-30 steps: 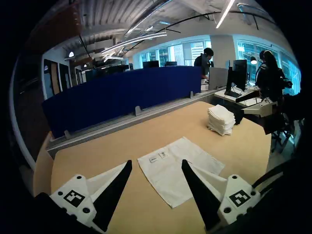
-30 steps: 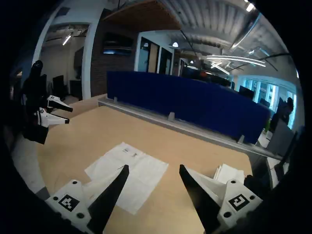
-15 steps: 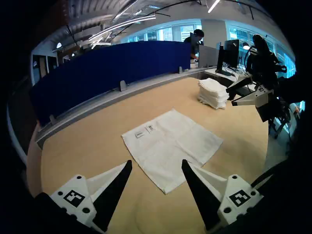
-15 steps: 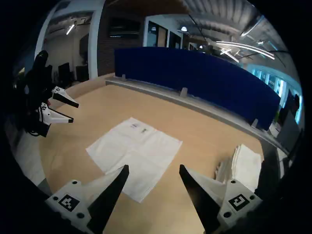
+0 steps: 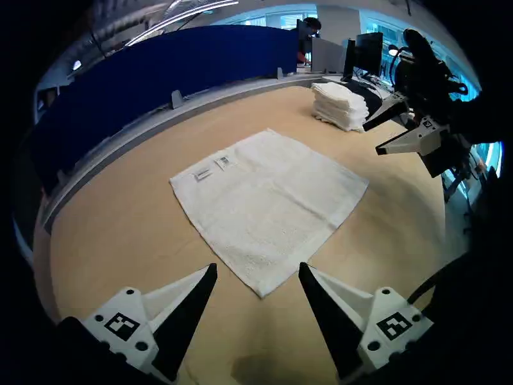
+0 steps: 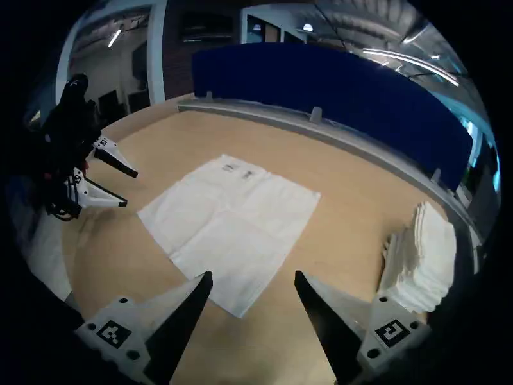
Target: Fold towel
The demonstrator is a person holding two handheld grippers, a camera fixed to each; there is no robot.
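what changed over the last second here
The left gripper and right gripper both tipped down and closed in on the towel, each now aimed at a near corner, jaws open. Nothing taken or let go. The towel still lies flat on the table, stack unmoved.

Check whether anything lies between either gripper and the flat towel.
Nothing visible does. The towel lies flat on the table, one corner right ahead of the open left gripper, another ahead of the open right gripper. The stack of folded towels sits well aside.
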